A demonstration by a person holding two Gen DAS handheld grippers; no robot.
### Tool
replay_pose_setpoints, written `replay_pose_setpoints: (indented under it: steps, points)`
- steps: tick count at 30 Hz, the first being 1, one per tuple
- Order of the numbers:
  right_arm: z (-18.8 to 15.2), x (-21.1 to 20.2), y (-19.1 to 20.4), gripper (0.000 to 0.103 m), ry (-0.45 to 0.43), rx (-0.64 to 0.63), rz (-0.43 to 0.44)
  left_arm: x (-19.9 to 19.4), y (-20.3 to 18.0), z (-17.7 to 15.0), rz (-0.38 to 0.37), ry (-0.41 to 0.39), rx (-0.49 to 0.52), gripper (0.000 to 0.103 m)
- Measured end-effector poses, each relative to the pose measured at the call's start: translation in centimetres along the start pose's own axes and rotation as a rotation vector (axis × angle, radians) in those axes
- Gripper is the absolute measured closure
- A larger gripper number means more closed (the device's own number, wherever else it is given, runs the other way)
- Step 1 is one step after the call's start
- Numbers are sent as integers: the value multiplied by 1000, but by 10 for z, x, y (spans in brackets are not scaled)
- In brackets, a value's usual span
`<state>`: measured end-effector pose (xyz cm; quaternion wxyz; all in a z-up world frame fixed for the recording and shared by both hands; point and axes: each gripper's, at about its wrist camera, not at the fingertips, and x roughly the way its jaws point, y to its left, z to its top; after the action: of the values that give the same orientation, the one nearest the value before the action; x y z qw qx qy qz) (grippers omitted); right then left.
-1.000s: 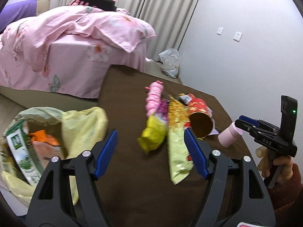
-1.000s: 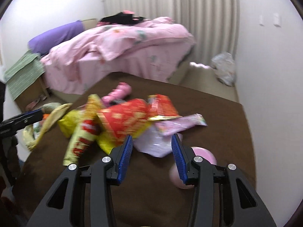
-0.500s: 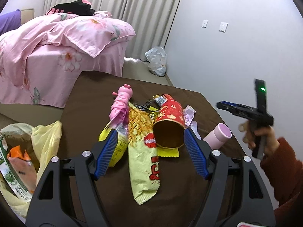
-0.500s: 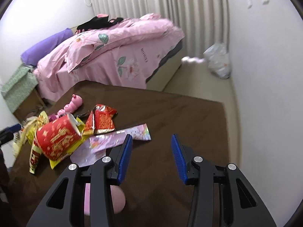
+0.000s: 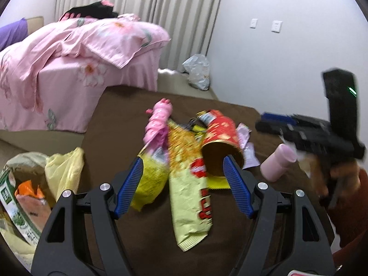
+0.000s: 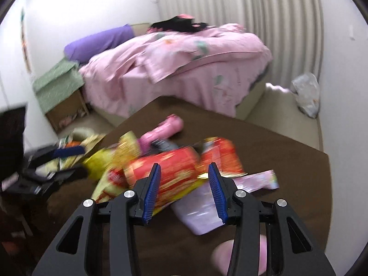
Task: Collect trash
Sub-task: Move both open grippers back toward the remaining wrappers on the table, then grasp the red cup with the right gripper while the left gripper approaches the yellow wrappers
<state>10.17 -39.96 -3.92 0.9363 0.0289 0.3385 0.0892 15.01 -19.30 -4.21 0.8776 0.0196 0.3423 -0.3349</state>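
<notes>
left gripper [image 5: 182, 188]: jaws spread wide and holding nothing, poised above the near end of the trash pile on the brown table [image 5: 119, 119]. between its blue pads lie a pale green snack bag [image 5: 188, 197] with red lettering, running lengthwise toward the camera, and a crumpled yellow wrapper [image 5: 149, 179] just to its left. the right pad sits in front of the open mouth of a red paper cup [image 5: 220, 142] lying on its side. beside the cup lies a lilac wrapper [image 5: 246, 142], and further right a pink cup [image 5: 278, 163], also on its side. a pink caterpillar-shaped toy [image 5: 158, 119] lies at the far end of the pile, touching the yellow wrapper.

right gripper [image 6: 185, 192]: jaws parted and empty, hovering low over the pile from the opposite side; the red cup [image 6: 170, 172] and the lilac wrapper [image 6: 202, 209] show between and beyond its pads, blurred. in the left wrist view this gripper [image 5: 271, 124] appears at the right edge, above the pink cup, held by a hand [image 5: 340, 177] in a dark red sleeve.

surroundings: off the table's left edge sits an open yellow bag [image 5: 62, 170] already containing packaging, including a green-and-white packet [image 5: 13, 202]. behind the table stands a bed with pink floral bedding [image 5: 76, 53], pleated curtains [image 5: 142, 2], and a white plastic bag [image 5: 197, 71] on the floor by the wall.
</notes>
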Motion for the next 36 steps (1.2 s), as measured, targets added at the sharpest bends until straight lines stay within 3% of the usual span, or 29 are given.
replay_pose_setpoints:
  steps: [7,10,12,13,14,15,18,25,36]
  points:
    - [-19,18,46,62,42,-90,-62,-12,34,-13,45,35,-93,35]
    - [-20,28,54,62,29,-157,-175,-14,46,-19,38,61,-145,35]
    - [-16,31,48,63,0,-131,-204,-17,51,-23,36,71,-159,35]
    - [-14,31,42,67,-10,-104,-200,-18,52,-24,37,72,-158,35]
    - [-12,32,34,80,-12,-62,-181,-19,52,-25,38,72,-156,35]
    - [-9,32,28,86,-7,-40,-165,-21,53,-26,35,72,-153,35]
    - [-8,19,18,98,-27,11,-107,-23,55,-29,22,73,-158,35]
    - [-26,-25,19,98,-18,21,-95,-16,48,-32,-27,101,-189,35]
    - [-96,-86,-7,98,4,137,-175,24,3,-4,-130,174,-141,36]
